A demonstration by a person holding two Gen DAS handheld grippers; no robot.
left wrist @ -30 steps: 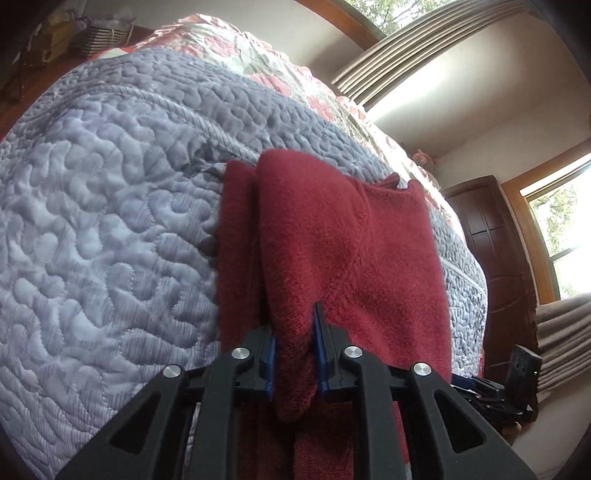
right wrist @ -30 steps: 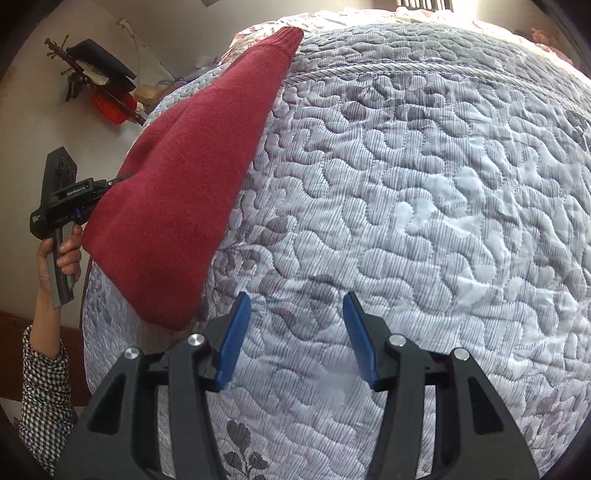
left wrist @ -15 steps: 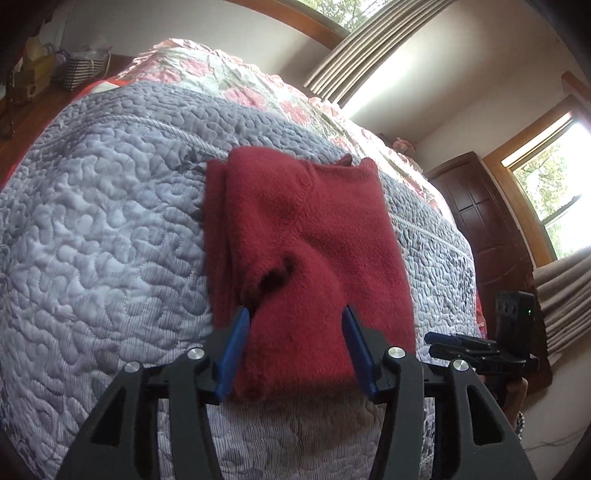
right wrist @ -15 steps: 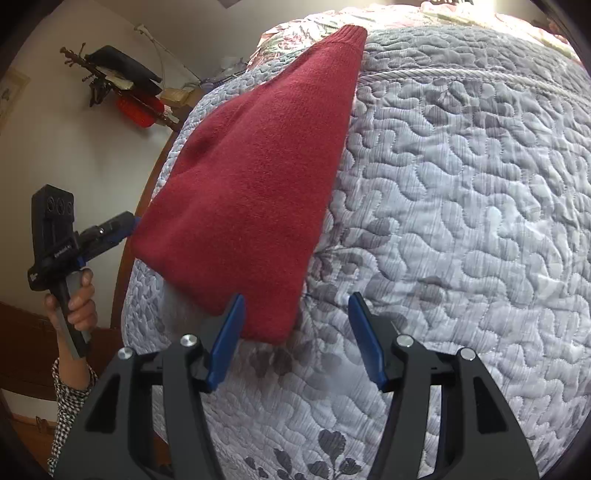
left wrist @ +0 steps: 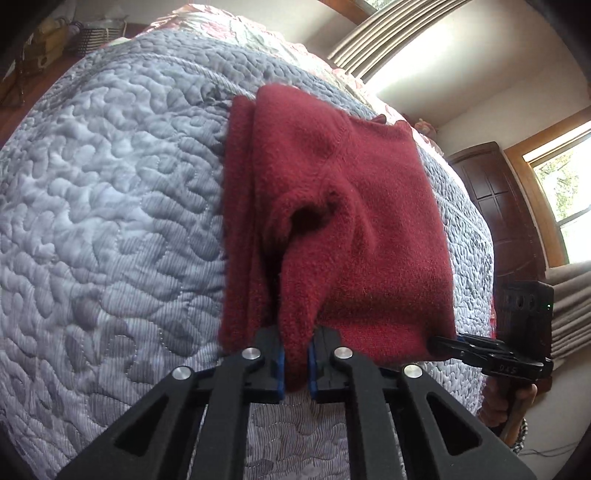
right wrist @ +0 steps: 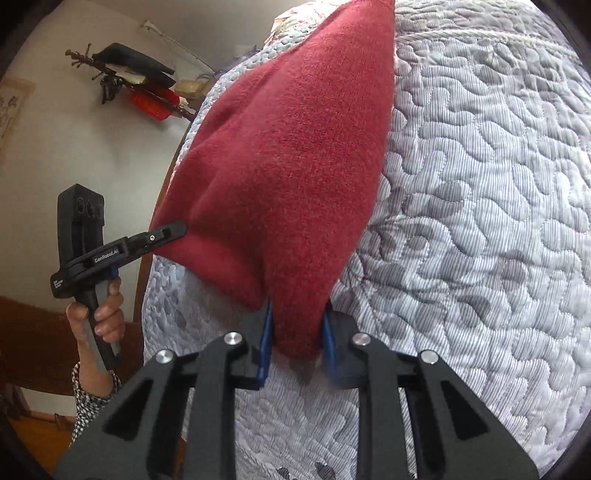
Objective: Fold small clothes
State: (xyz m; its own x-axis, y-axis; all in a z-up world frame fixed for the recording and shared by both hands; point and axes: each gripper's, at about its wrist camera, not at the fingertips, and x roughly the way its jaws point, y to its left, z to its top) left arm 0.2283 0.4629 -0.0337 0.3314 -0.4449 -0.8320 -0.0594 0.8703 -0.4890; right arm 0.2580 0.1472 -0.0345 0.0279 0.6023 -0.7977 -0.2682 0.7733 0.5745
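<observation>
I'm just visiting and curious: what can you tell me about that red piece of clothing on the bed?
The red sweater looks like fuzzy fleece or knit, dark red, with a seam and a sleeve opening showing. It lies partly folded on the grey quilted bedspread. Its near edge is pinched at two spots, the left gripper and the right gripper each with jaws closed on it.

- grey quilted bedspread [left wrist: 110, 206] covering the bed, floral patches showing at far end
- wicker basket [left wrist: 98, 35] sitting on wooden surface beyond the bed
- dark wooden door [left wrist: 506, 206] standing by bright window [left wrist: 565, 184]
- beige curtains [left wrist: 376, 40] hanging
- wall rack [right wrist: 129, 81] holding dark and red items
</observation>
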